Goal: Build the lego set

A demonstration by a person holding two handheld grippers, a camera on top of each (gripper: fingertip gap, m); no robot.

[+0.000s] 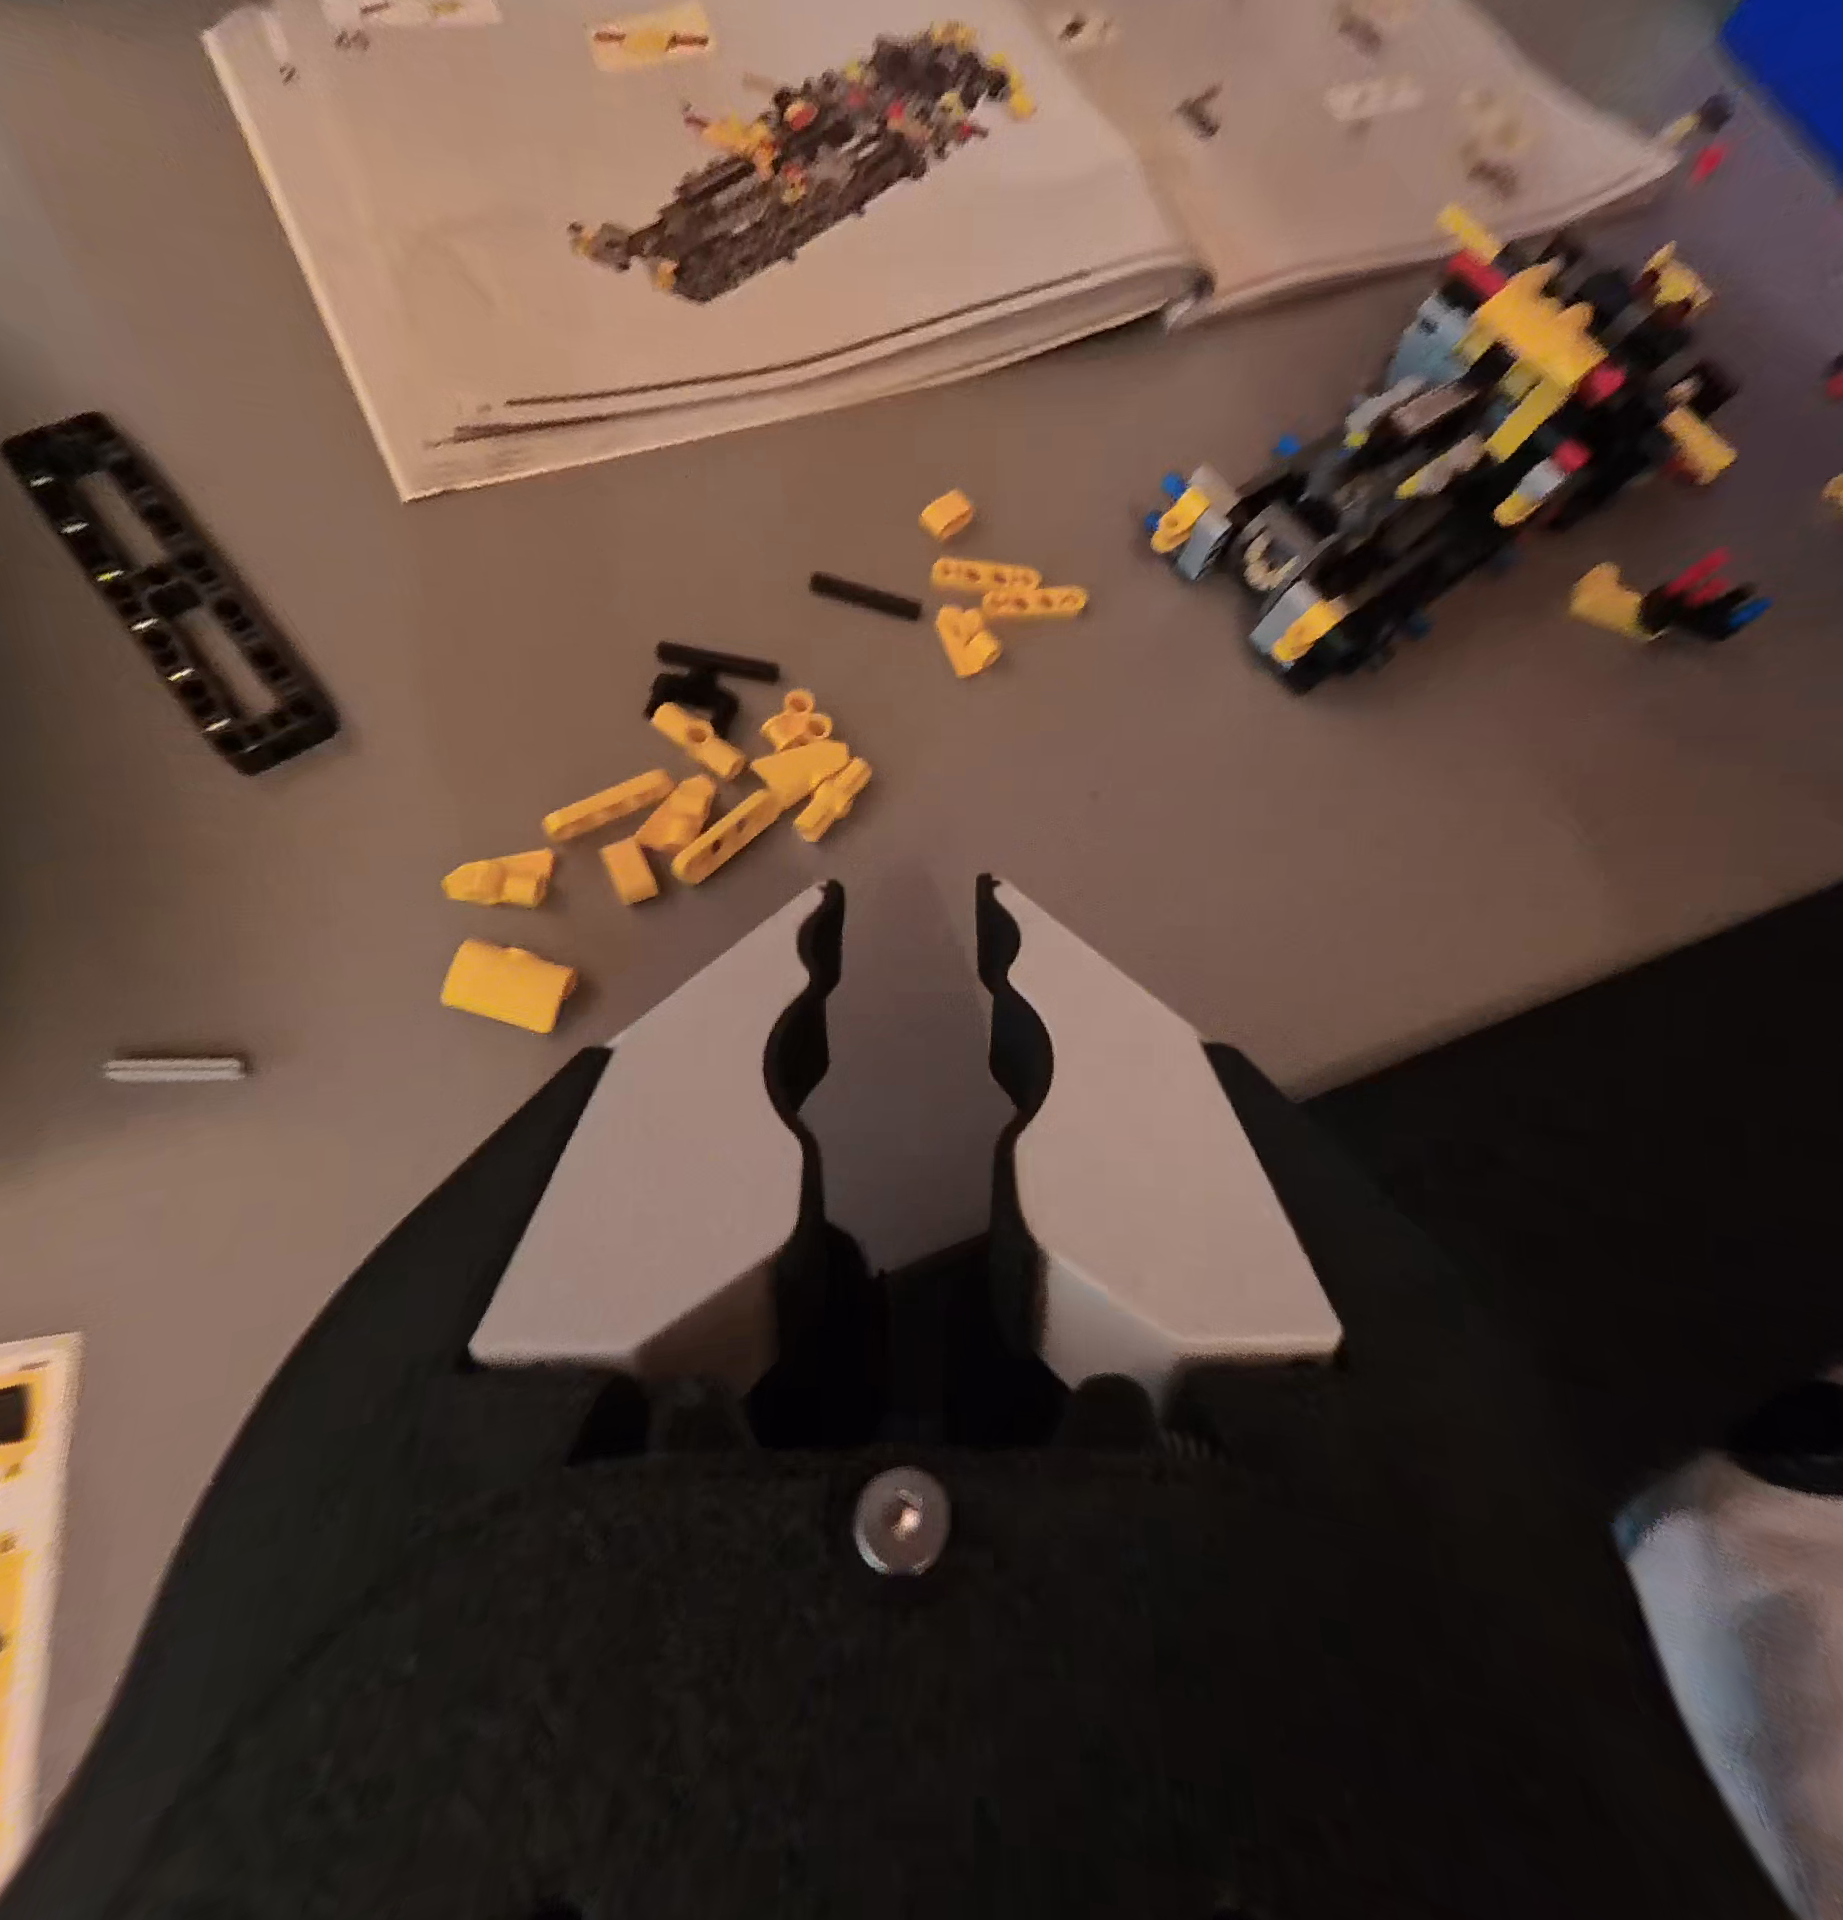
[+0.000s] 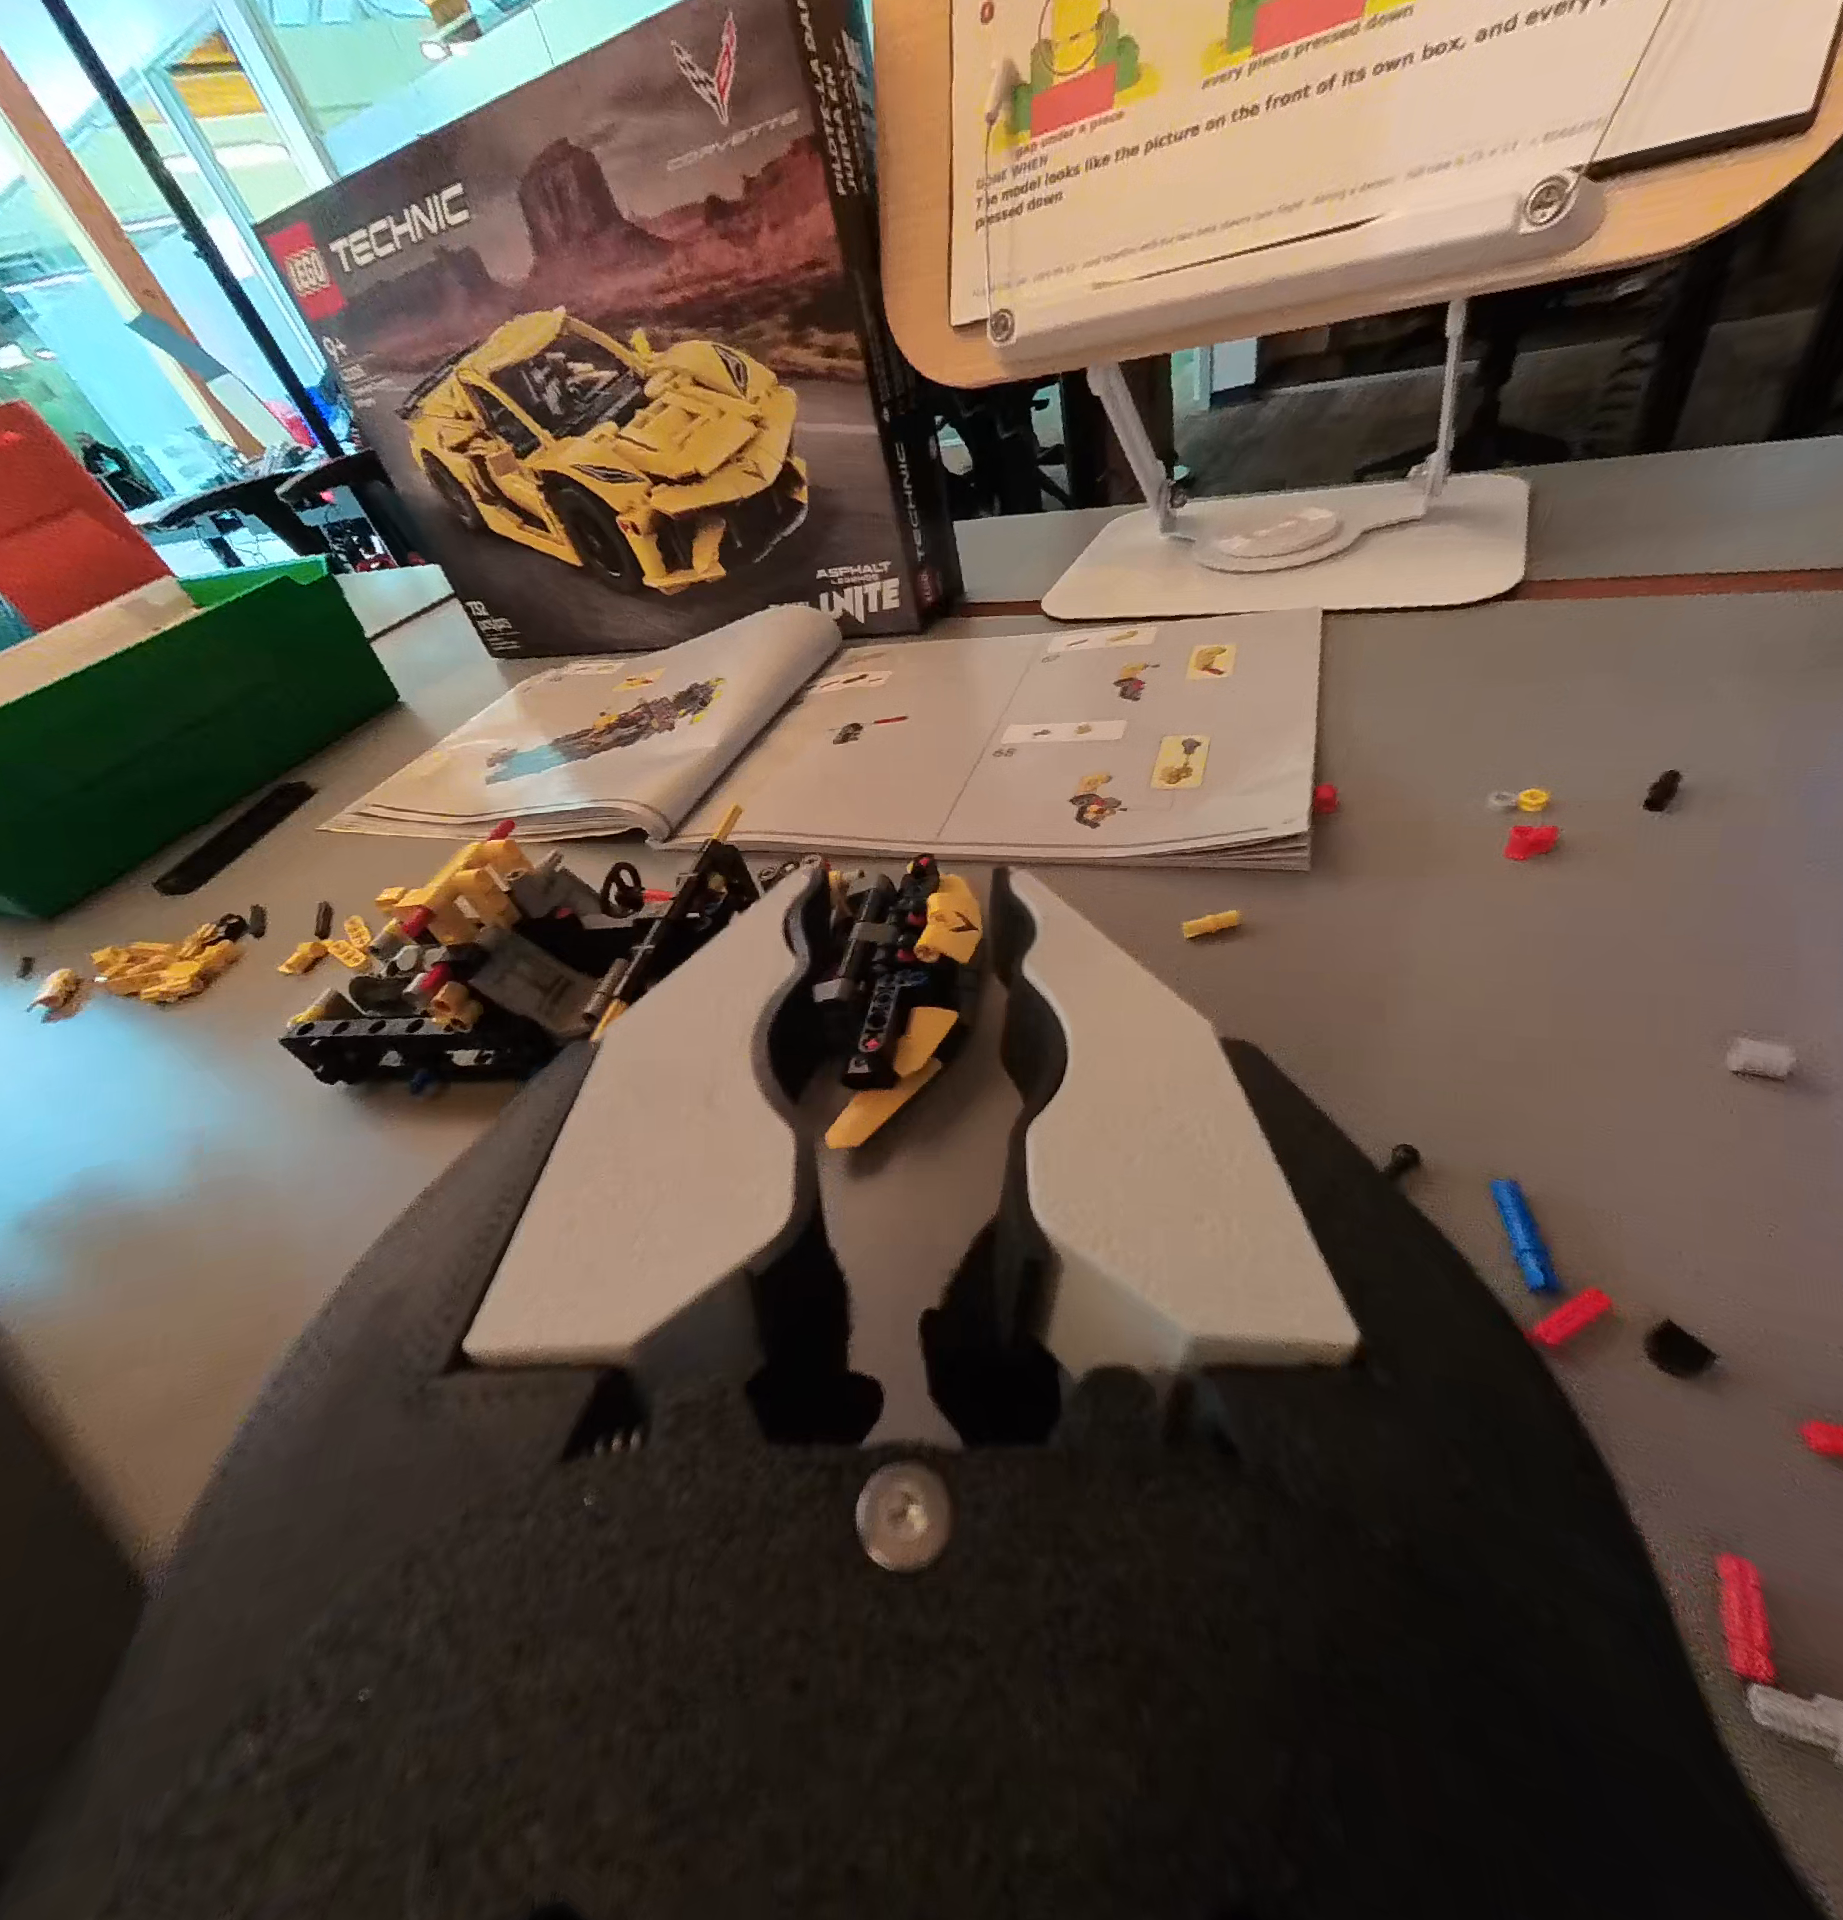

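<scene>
Hovering above the grey table (image 1: 1260, 831), left gripper (image 1: 909, 883) points down at a loose pile of yellow pieces (image 1: 688, 810), jaws spread, nothing between them. Right gripper (image 2: 901, 883) sits low, near level, jaws spread around a small black-and-yellow subassembly (image 2: 901, 997); contact unclear, looks resting on the table. One partly built car chassis (image 2: 501, 966) left of it. One open instruction booklet (image 2: 1000, 727), one set box (image 2: 605, 395), one green bin (image 2: 148, 717), one black frame piece (image 1: 169, 592). Red and blue pins (image 2: 1519, 1236) scattered right.
</scene>
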